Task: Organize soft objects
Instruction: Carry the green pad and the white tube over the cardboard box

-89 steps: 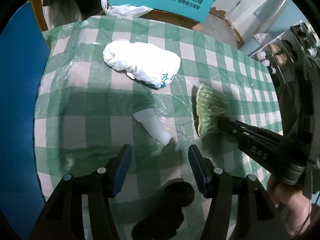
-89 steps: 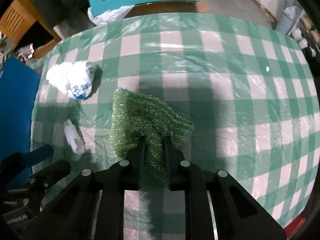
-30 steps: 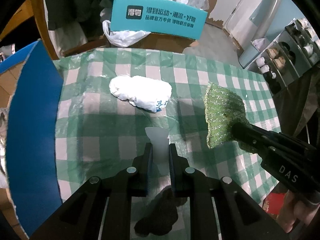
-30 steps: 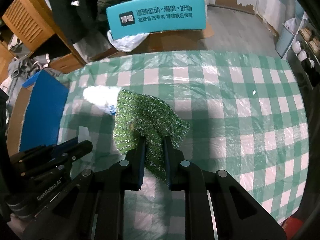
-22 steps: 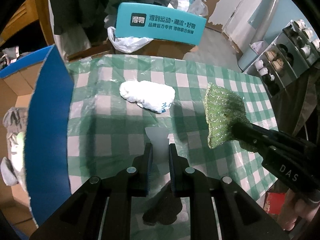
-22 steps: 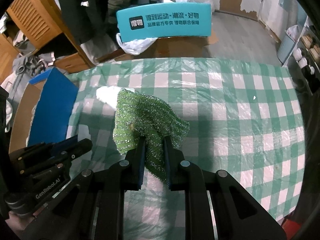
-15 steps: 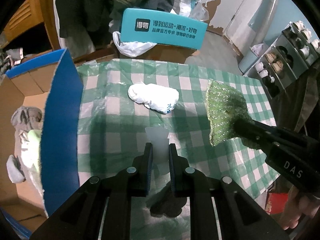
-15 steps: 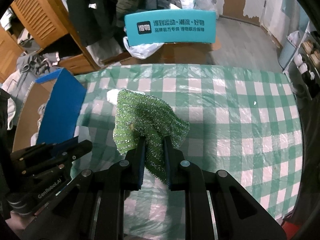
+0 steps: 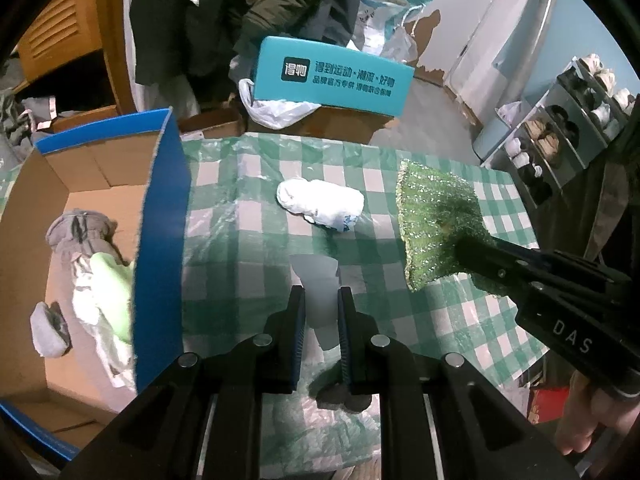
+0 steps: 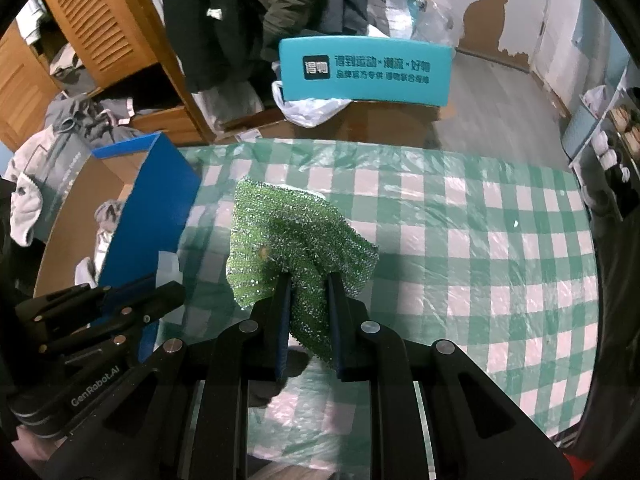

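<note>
My left gripper [image 9: 319,300] is shut on a small white soft piece [image 9: 316,280] and holds it above the checked table [image 9: 248,248]. My right gripper [image 10: 307,284] is shut on a sparkly green scrubbing cloth [image 10: 288,236], also lifted; the cloth shows in the left wrist view [image 9: 436,224] too. A white bundled plastic bag [image 9: 320,202] lies on the table ahead. A blue-walled cardboard box [image 9: 160,240] stands at the left, with grey and light green soft items [image 9: 92,264] inside. The left gripper also shows in the right wrist view [image 10: 132,300], beside the box [image 10: 152,216].
A teal box with printed text [image 9: 334,76] and a white bag [image 9: 276,110] sit beyond the table's far edge. Dark jackets hang behind. A wooden cabinet [image 10: 100,28] is at the far left. Shoe racks [image 9: 560,128] stand at the right.
Three seconds ago my left gripper was open over the white piece; it has shut on it. Both grippers have risen with their loads, bringing the box's inside into view.
</note>
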Demonstrator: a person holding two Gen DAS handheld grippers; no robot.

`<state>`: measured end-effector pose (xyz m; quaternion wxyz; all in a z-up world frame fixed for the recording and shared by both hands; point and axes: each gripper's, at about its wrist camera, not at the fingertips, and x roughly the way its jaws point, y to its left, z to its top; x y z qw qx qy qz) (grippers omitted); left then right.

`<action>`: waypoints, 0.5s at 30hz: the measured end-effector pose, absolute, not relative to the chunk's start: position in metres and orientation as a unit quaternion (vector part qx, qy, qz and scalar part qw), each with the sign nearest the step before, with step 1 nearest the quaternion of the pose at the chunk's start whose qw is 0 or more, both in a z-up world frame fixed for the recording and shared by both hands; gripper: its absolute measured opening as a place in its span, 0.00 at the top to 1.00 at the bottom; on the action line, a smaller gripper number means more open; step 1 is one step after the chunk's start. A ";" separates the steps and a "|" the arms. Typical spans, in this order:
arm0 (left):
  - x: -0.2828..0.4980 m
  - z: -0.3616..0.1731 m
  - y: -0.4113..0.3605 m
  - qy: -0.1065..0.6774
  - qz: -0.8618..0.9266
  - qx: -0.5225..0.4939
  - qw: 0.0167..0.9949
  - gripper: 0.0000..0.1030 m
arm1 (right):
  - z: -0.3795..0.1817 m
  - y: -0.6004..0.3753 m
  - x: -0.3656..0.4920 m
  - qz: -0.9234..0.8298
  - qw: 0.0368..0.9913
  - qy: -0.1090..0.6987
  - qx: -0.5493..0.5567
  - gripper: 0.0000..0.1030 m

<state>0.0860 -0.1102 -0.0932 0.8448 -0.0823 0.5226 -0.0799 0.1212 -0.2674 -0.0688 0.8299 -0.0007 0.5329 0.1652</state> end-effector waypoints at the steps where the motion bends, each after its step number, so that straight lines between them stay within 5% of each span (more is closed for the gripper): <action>1: 0.084 -0.092 -0.108 0.521 -0.079 -0.083 0.846 0.85 | -0.067 -0.264 0.120 0.167 0.831 0.531 -0.003 0.86; 15: 0.063 -0.073 -0.073 0.507 -0.062 -0.094 0.855 0.85 | -0.043 -0.222 0.111 0.198 0.835 0.512 -0.025 0.86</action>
